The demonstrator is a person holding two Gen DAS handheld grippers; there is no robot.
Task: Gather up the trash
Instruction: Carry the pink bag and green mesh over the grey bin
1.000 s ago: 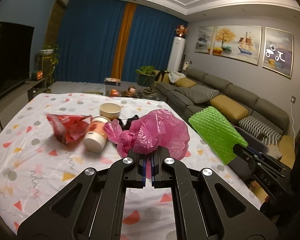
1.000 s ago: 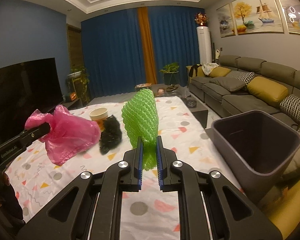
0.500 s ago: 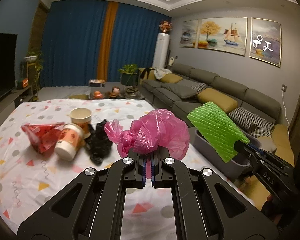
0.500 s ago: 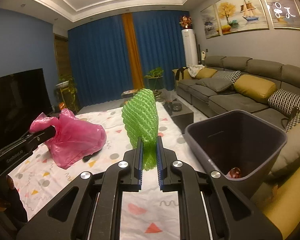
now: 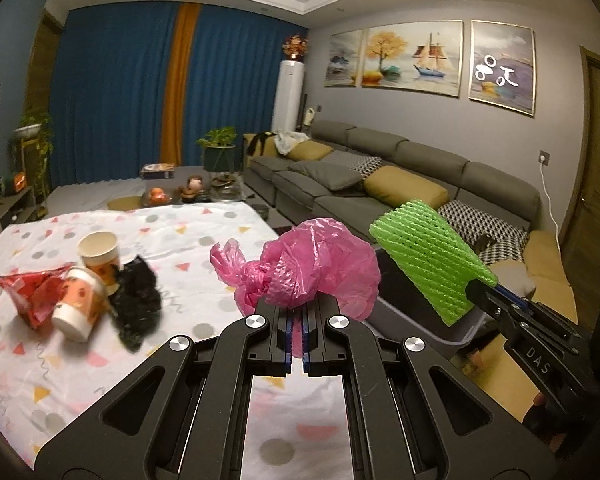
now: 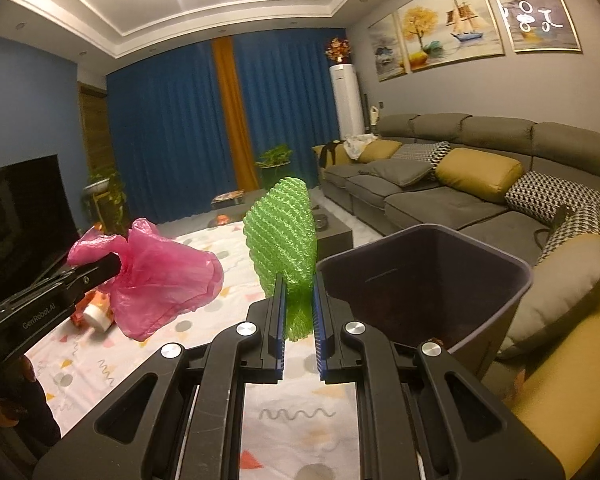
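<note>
left wrist view has the left gripper (image 5: 297, 334) pinched tight on a pink bag (image 5: 320, 270), carried above the table's (image 5: 204, 224) right edge. right gripper (image 6: 299, 320) clamps a green foam net (image 6: 284, 232), jaws narrow, just left of the bin (image 6: 428, 276) mouth. 2 cups (image 5: 88, 280), a red wrapper (image 5: 28, 288) and black scrap (image 5: 136, 300) wait near the left edge. step in hand looks like carrying to the bin; next each load needs centring over its mouth before letting go.
</note>
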